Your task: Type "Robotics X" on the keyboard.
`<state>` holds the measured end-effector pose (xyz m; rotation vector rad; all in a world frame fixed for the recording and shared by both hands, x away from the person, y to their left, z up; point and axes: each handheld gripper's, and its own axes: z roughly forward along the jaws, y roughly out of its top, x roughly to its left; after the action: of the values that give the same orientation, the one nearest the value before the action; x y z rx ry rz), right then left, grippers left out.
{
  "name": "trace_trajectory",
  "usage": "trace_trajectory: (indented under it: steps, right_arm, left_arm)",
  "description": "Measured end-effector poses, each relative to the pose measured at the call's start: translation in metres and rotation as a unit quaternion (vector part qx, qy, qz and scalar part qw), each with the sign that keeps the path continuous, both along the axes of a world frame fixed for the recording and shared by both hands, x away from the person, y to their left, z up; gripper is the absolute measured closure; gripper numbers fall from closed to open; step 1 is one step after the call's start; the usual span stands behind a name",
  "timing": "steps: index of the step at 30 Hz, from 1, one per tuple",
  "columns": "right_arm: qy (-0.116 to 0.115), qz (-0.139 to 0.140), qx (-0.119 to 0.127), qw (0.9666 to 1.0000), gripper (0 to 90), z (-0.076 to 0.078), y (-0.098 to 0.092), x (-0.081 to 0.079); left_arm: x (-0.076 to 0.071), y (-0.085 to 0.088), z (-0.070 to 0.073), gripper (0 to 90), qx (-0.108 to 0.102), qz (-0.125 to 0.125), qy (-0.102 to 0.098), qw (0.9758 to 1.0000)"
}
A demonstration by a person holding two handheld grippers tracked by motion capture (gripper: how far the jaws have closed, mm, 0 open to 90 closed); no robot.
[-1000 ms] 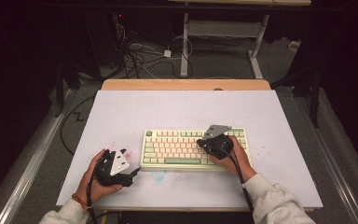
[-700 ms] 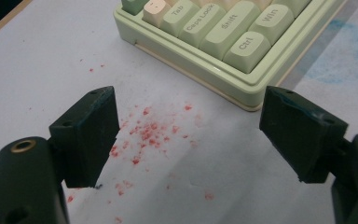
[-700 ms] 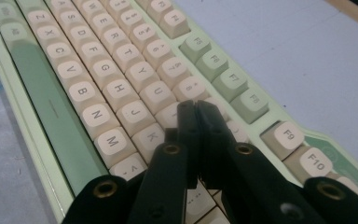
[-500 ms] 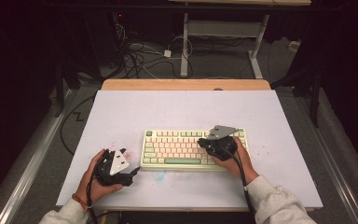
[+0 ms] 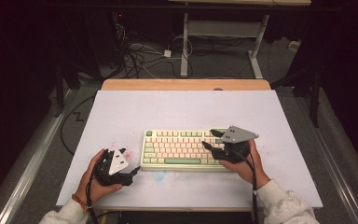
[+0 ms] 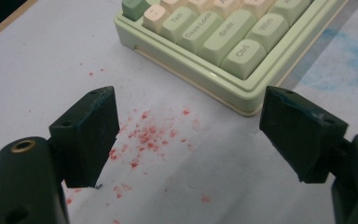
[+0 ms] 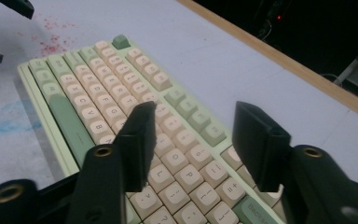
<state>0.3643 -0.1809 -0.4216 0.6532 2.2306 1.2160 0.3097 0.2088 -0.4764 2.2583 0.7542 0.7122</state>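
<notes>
Pale green and cream, the keyboard (image 5: 182,149) is seen lying flat at the lower centre of the high view, on the white desk (image 5: 186,107). The right tongs (image 5: 213,139) are held over the keyboard's right end; their jaws have just been opening and now stand apart with nothing between them, cream keys showing beneath them in the right gripper view. The left tongs (image 5: 136,171) rest at the lower left, just beside the keyboard's near left corner, jaws spread wide and empty above red specks (image 6: 144,137) on the desk. A blue smear (image 5: 159,175) is visible before the keyboard's front edge. The step in hand is judged to be key pressing, with one press just finished. For the next move, the jaws would need closing again and a fresh key would have to be lined up under one tip.
</notes>
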Motion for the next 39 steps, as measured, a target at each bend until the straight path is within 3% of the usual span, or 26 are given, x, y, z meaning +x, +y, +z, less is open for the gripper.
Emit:
trace_trajectory:
  steps: [14, 21, 26, 30, 33, 35, 39]
  right_arm:
    - [-0.033, -0.042, 0.012, 0.9985, 26.1, -0.004, -0.031, -0.025]
    - [-0.042, -0.068, 0.01, 0.9968, 24.6, -0.011, -0.053, -0.037]
    - [-0.042, -0.092, 0.01, 0.9948, 24.2, -0.016, -0.065, -0.043]
    - [-0.041, -0.096, 0.004, 0.9945, 23.8, -0.021, -0.071, -0.048]
    - [-0.038, -0.099, 0.005, 0.9944, 23.6, -0.024, -0.073, -0.052]
    - [-0.038, -0.096, -0.002, 0.9947, 23.6, -0.025, -0.073, -0.055]
    - [-0.035, -0.094, -0.008, 0.9949, 23.7, -0.028, -0.072, -0.057]
  left_arm:
    - [-0.001, 0.0, 0.002, 22.7, -0.015, 0.002, 0.009, 0.9999]
    - [-0.001, -0.001, 0.004, 26.5, -0.02, 0.0, 0.01, 0.9997]
    - [-0.001, 0.002, 0.009, 41.8, -0.036, -0.012, 0.016, 0.9991]
    - [-0.001, 0.003, 0.012, 57.1, -0.051, -0.022, 0.035, 0.9979]
    - [0.001, 0.004, 0.015, 77.9, -0.056, -0.04, 0.049, 0.9964]
    - [0.003, 0.005, 0.017, 86.5, -0.064, -0.047, 0.057, 0.9952]
    - [0.004, 0.002, 0.022, 87.9, -0.065, -0.049, 0.057, 0.995]
